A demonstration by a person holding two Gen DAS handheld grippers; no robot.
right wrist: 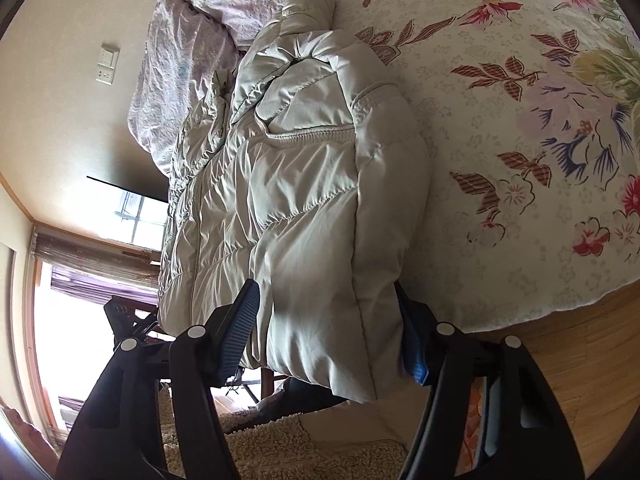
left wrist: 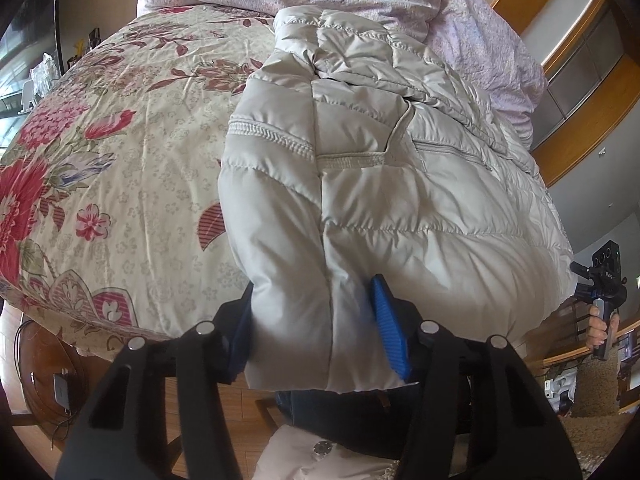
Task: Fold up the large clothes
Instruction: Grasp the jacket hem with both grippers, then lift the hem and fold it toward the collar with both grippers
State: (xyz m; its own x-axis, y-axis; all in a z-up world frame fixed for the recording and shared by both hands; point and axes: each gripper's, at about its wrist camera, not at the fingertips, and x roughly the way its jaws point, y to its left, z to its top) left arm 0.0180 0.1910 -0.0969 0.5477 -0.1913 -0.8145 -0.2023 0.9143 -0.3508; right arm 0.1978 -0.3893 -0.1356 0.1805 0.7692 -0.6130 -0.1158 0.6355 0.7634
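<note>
Left gripper [left wrist: 316, 340], right gripper [right wrist: 328, 340] half-open, clamping padded jacket [left wrist: 400, 208] hem.

1. puffer jacket [left wrist: 400, 184], pale grey-beige, shiny quilted fabric with horizontal stitch lines, thick and puffy.
2. lies on the floral bedspread, running lengthwise from the near bed edge up toward the lilac bedding at the far end.
3. folded in lengthwise: one side panel doubled over the body, a long vertical fold seam down the middle.
4. ribbed knit band crosses the folded panel about midway; a zip pocket shows beside it.
5. collar end bunched and crumpled at the far end, same in the right wrist view [right wrist: 304, 184].
6. near hem end overhangs the bed edge, unsupported underneath.
</note>
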